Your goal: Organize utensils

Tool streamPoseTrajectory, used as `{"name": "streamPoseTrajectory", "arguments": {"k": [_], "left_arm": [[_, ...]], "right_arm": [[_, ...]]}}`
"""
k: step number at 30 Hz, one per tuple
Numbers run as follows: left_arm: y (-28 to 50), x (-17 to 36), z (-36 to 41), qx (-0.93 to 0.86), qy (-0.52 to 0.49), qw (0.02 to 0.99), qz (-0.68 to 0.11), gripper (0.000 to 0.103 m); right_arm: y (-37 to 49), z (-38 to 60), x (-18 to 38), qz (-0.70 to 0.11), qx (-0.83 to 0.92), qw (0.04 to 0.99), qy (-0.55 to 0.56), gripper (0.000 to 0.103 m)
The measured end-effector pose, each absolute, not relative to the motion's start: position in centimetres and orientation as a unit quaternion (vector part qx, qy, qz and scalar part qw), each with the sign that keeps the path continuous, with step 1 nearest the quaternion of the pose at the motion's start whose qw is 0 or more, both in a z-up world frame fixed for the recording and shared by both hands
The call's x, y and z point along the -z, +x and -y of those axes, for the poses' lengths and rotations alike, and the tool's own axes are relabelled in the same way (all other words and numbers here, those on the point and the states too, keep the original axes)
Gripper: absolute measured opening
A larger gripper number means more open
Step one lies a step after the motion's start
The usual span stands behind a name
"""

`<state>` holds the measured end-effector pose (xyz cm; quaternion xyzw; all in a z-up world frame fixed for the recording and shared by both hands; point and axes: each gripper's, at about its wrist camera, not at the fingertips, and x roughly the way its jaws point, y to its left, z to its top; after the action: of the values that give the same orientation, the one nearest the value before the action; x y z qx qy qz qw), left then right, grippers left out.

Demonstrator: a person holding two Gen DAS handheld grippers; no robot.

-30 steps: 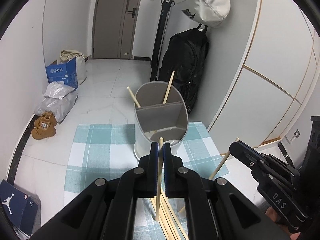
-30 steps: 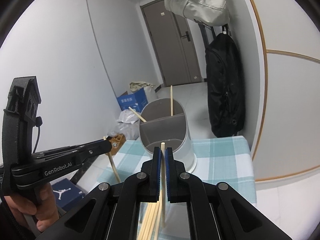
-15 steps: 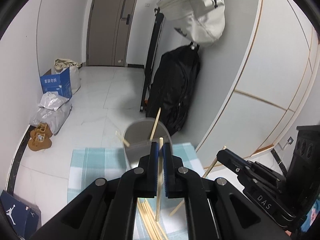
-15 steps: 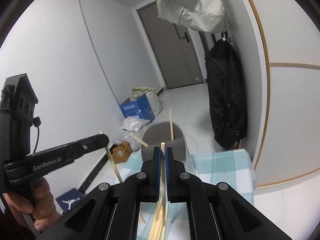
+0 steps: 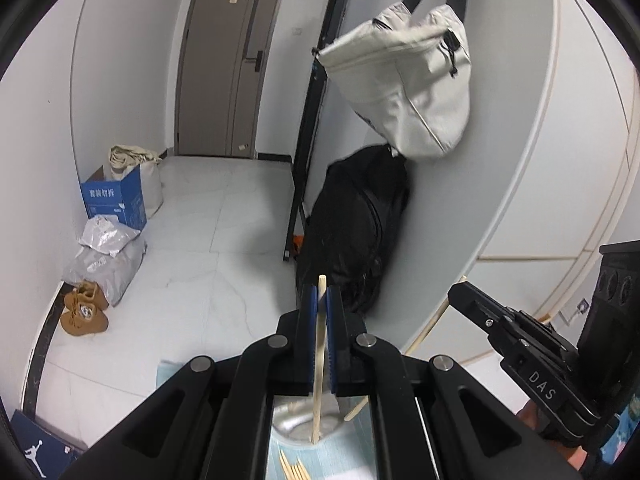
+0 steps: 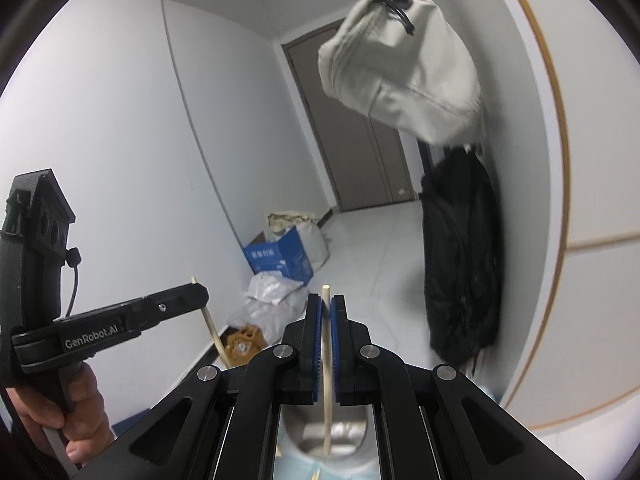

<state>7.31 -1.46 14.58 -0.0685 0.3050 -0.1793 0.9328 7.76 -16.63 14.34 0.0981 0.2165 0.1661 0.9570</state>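
above the grey holder point(image 6: 332, 436) — each tool point(image 5: 321, 300) point(image 6: 327, 312) pinches one chopstick point(image 5: 319, 360) point(image 6: 327, 360).

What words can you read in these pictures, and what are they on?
"DAS": on the right hand-held gripper, left wrist view.
"GenRobot.AI": on the left hand-held gripper, right wrist view.
White Chinese characters on the blue box: too blurred to read.
Jumping-man logo, no words: on the dark blue box.
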Motion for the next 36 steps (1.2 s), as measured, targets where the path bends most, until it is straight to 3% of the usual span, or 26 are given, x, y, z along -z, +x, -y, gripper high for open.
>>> {"name": "streamPoseTrajectory", "arguments": {"k": [12, 36], "left_arm": [[10.4, -13.4, 0.5, 0.156, -0.109, 0.952, -0.242, 0.001], [12.6, -8.0, 1.3, 0.192, -0.088, 0.923, -0.322, 0.001]], "right_arm": [[13.2, 15.3, -14.6, -0.195, -0.15, 0.966, 0.075, 0.003], [15.2, 14.0, -8.2, -0.267, -0.174, 0.946, 0.063, 0.004]]}}
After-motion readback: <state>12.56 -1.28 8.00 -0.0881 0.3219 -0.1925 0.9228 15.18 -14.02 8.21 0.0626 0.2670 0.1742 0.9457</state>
